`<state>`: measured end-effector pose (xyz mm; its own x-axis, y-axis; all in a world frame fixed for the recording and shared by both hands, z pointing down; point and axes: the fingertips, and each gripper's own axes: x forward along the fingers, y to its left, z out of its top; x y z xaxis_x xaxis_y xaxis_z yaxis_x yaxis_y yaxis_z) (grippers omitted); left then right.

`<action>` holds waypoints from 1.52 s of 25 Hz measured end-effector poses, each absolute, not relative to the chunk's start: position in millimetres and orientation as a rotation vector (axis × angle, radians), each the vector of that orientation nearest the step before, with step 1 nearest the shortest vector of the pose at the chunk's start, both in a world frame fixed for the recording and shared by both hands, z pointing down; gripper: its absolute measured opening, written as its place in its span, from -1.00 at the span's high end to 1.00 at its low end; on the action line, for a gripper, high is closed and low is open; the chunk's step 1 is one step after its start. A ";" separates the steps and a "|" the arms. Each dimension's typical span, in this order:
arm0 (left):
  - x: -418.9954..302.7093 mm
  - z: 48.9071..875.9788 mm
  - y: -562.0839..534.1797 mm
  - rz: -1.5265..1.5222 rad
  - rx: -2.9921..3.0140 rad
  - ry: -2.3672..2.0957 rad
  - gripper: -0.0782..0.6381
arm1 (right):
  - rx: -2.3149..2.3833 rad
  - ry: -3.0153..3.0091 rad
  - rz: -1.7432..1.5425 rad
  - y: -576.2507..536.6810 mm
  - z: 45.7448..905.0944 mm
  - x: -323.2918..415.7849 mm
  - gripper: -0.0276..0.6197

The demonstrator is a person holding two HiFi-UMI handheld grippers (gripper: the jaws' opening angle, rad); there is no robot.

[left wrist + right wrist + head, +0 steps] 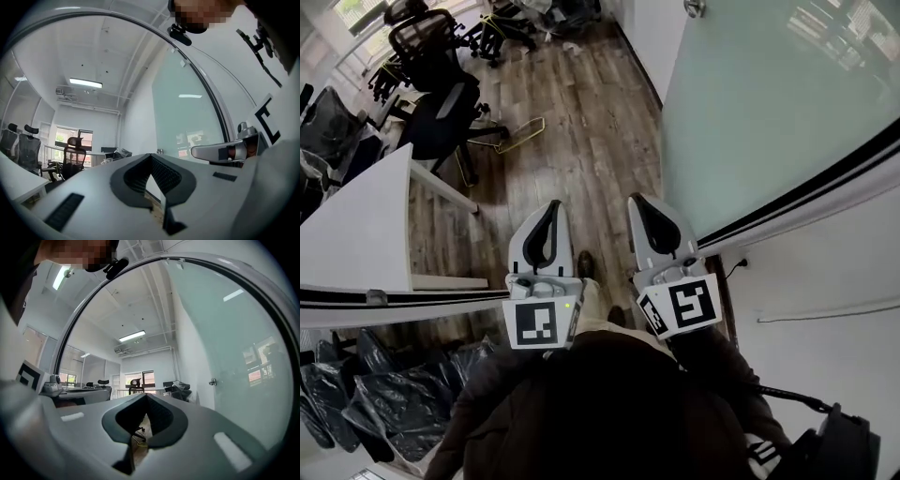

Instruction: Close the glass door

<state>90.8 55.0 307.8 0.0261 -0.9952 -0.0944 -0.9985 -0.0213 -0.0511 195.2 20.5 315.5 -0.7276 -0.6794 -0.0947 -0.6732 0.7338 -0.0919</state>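
The frosted glass door (769, 103) stands at the right of the head view, swung into the room, with a metal knob (694, 7) at its far edge. Its black-edged frame (806, 192) runs diagonally beside me. My left gripper (551, 208) and right gripper (639, 199) are side by side over the wooden floor, both pointing level into the room. Both are shut with nothing between the jaws. Neither touches the door; the right one is nearer it. The glass door (234, 357) and its knob (213, 381) lie right of the right gripper (146, 394). The left gripper (150, 155) faces the office, with the door (187, 122) to its right.
A white desk (356, 225) juts in from the left. Black office chairs (431, 56) crowd the far left of the room, and a yellow wire frame (520, 136) lies on the floor. Black bags (375, 394) sit at lower left. A white wall (825, 281) is on my right.
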 end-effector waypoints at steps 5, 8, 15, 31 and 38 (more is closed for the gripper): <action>51.2 326.5 -45.9 0.060 -2.188 2.113 0.79 | -1.130 2.823 -0.092 -76.4 341.4 156.0 0.91; 21.7 328.4 -112.6 0.088 -2.209 2.086 0.79 | -1.166 2.810 -0.096 -139.9 346.4 128.6 0.91; -31.9 323.8 -262.7 0.064 -2.322 2.010 0.79 | -1.260 2.783 -0.114 -278.0 338.7 75.8 0.91; -0.3 328.4 -508.0 0.011 -2.516 1.799 0.79 | -1.465 2.697 -0.073 -514.0 327.2 98.6 0.91; 40.0 335.5 -652.4 -0.036 -2.555 1.701 0.79 | -1.479 2.657 -0.122 -647.7 344.5 127.9 0.91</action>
<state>40.0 -652.4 335.5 0.3863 -0.9221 -0.0202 -0.9204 -0.3840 -0.0731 127.9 -647.7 344.5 -0.5243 -0.8503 -0.0465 -0.8424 0.5258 -0.1175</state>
